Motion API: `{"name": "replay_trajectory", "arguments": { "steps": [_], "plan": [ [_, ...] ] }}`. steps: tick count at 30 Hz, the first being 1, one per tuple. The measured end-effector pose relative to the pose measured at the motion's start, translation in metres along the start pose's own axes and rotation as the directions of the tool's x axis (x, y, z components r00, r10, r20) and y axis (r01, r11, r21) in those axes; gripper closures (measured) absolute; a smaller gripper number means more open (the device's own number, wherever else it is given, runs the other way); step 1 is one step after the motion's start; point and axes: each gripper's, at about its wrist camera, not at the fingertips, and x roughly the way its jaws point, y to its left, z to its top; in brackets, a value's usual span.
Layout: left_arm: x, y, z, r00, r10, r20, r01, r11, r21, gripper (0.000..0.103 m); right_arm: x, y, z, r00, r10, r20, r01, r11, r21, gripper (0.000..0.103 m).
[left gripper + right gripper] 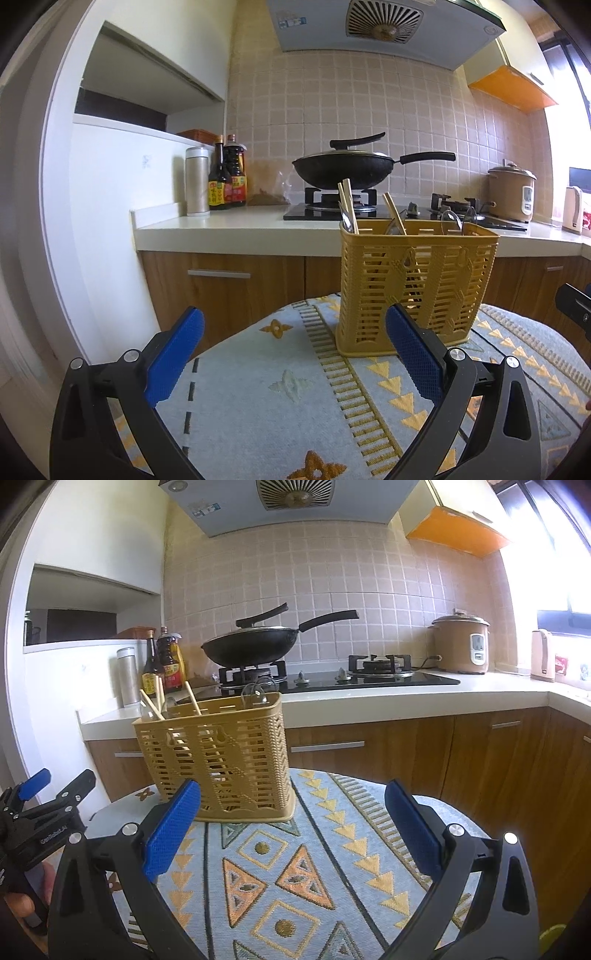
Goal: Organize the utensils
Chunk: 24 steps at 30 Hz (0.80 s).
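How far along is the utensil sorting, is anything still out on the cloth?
It looks mostly done: chopsticks and spoons stand in the yellow basket on the patterned cloth. Nothing is in hand; the left gripper and right gripper are both open and empty. No loose utensils show on the visible cloth, so little seems left.

Black wok [343, 170] on stove [332, 206], rice cooker [461, 644], patterned tablecloth [295, 867].
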Motion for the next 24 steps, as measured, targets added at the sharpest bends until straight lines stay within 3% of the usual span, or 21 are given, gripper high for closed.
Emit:
{"name": "replay_trajectory", "arguments": {
  "steps": [11,24],
  "plan": [
    [0.002,-0.001,-0.001,1.0,-0.025,-0.016,0.025,1.0,0.011,0.008,-0.006,0.015,-0.002,0.999,-0.026,0.03,0.028,0.997,-0.078,0.008],
    [0.001,-0.002,-0.001,0.999,-0.032,-0.015,0.032,0.999,0.014,0.008,-0.004,0.005,0.0,1.0,-0.024,0.02,0.024,0.999,-0.032,0.008]
  ]
}}
